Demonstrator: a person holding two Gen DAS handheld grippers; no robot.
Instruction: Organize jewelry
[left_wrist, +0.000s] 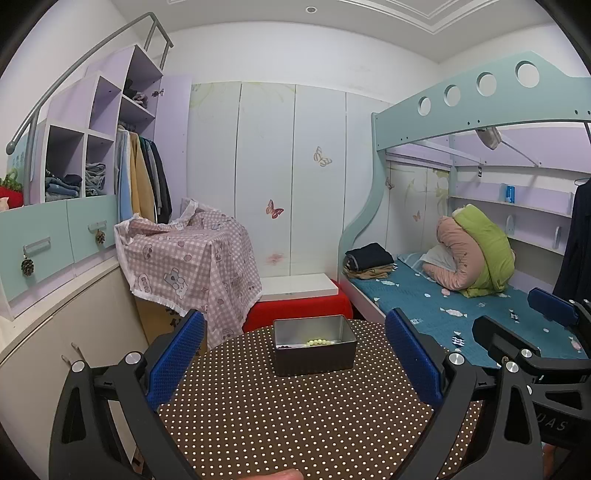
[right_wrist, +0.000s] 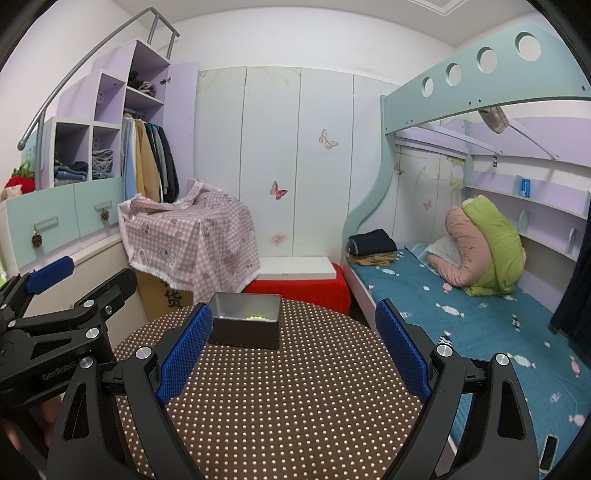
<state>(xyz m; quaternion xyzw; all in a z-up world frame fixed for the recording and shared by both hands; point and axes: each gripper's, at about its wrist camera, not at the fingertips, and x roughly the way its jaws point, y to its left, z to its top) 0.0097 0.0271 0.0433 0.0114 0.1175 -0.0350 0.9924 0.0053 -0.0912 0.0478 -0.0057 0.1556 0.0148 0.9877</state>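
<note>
You are holding two tools, the left tool (left_wrist: 295, 363) and the right tool (right_wrist: 293, 352), both gaping wide and gripping nothing. One tin box (left_wrist: 314, 356) is sitting on the dotted desk (left_wrist: 295, 417), containing one pale bead bracelet (left_wrist: 320, 342) and one dark bracelet (left_wrist: 286, 346).

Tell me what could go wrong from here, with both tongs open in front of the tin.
1. The metal tin sits near the far edge of the dotted table; a push from the left tongs could slide it off.
2. The pale green beads lie against the tin's inner wall, so wide pads may scrape the rim rather than reach them.
3. The right tongs hover close beside the left; reaching in together risks a collision.
</note>
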